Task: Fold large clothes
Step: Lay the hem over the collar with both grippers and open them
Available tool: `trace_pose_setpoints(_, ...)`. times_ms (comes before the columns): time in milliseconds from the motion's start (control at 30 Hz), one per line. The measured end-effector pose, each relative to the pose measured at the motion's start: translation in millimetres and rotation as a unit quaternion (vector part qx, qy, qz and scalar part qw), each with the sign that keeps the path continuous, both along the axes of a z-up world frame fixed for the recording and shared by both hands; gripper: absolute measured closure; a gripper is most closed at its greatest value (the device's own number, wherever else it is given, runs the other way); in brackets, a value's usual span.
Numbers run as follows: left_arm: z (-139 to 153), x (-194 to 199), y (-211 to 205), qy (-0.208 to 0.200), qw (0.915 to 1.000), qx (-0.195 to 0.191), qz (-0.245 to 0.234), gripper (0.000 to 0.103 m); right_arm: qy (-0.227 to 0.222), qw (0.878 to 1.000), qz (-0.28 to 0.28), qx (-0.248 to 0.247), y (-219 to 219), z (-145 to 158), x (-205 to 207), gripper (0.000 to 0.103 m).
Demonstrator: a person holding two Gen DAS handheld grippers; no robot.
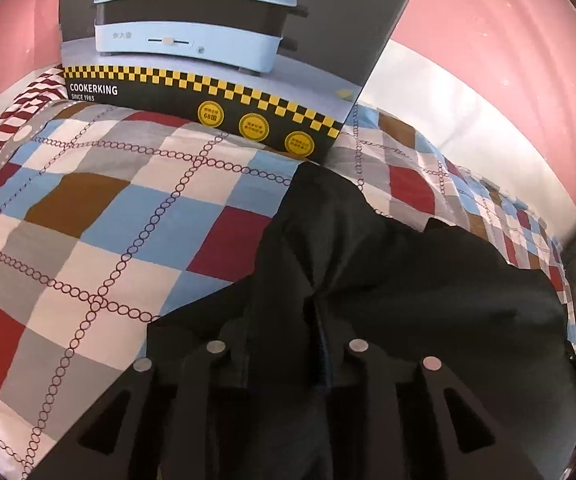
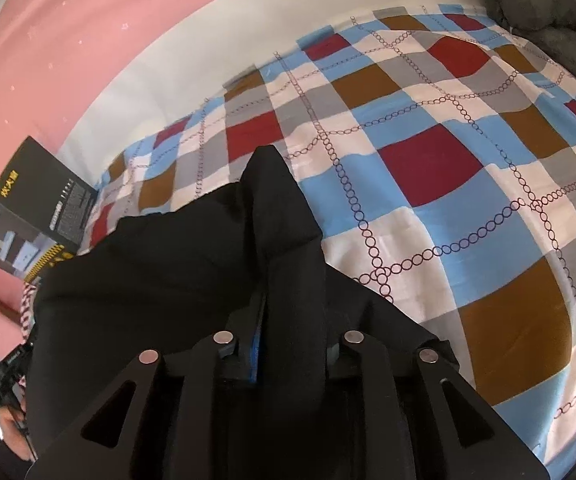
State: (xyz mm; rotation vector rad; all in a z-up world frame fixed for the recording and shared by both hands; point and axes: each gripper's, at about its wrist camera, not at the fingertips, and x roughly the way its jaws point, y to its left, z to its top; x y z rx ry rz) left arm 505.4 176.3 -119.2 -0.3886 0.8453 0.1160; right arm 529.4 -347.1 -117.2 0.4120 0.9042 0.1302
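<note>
A large black garment (image 1: 408, 280) lies bunched over a checkered bedspread (image 1: 108, 220). My left gripper (image 1: 322, 340) is shut on a fold of the black garment, which rises in a peak ahead of the fingers. In the right wrist view the same black garment (image 2: 168, 272) drapes to the left. My right gripper (image 2: 262, 332) is shut on another fold of it, with blue pad edges showing beside the cloth. The cloth hides both sets of fingertips.
A dark cooker box (image 1: 216, 52) stands on the bed just beyond the garment, and shows at far left in the right wrist view (image 2: 36, 208). A pink curtain (image 1: 508, 40) backs the bed. A striped red-white cloth (image 1: 12, 120) lies at left. The bedspread (image 2: 448, 180) stretches right.
</note>
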Motion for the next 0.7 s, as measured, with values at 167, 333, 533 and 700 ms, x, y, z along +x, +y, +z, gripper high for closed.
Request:
trace_pose_setpoints(167,6,0,0,0.015,0.9998,0.012,0.008,0.063,0.007,1.000,-0.014,-0.017,0,7,-3,0.063)
trace_pose_setpoints(333,38,-30,12,-0.002,0.9998,0.007,0.018,0.063,-0.028,0.999,-0.011,-0.018,-9,39,-36,0.060)
trace_pose_setpoints(533,55,-101,20,-0.028,0.9996,-0.003,0.006,0.063,-0.056,0.998,0.025,-0.010,-8,54,-111,0.059)
trace_pose_setpoints(700,16,-137,23,0.020,0.9991,-0.036,0.004,0.046,0.009,0.999,0.028,-0.031,-11,1,-150,0.031)
